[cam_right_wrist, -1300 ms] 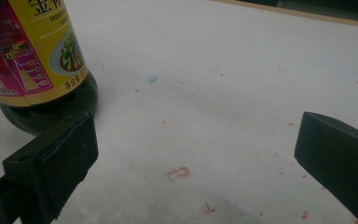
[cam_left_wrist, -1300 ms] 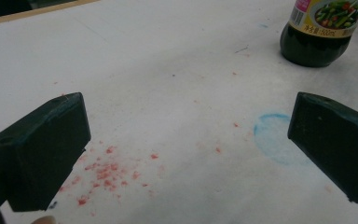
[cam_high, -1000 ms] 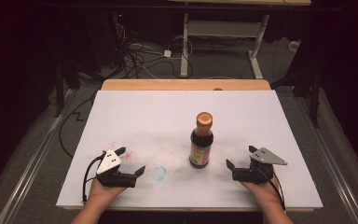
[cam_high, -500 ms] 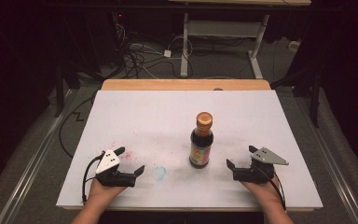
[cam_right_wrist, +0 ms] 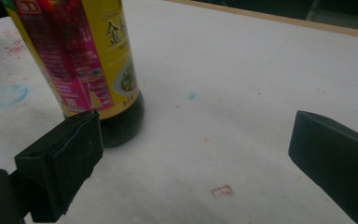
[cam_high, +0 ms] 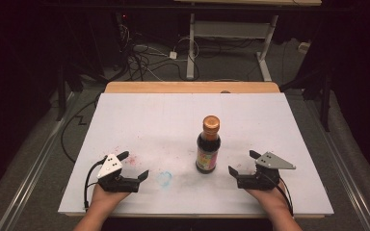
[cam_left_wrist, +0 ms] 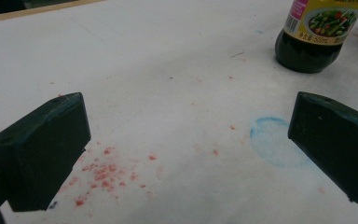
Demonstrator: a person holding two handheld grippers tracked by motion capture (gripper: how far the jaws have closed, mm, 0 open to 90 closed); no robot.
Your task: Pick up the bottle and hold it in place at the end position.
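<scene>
Both tools rest released on the counter's (cam_high: 183,120) near edge, left tool (cam_high: 134,166) and right tool (cam_high: 242,162), with the upright bottle (cam_high: 208,144) between them, nearer the right; the right gripper view shows its label print

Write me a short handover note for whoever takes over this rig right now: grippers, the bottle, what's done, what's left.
Left gripper: jaws open, holding nothing, low over the white table near the front edge, beside a blue ring mark and red specks.
Right gripper: jaws open, holding nothing, just right of the bottle.
Sauce bottle: upright near the table's middle, orange cap on, closer to the right gripper, touched by neither.
Done: nothing yet.
Left: probably grasp the bottle, the right gripper being the nearer one.
</scene>
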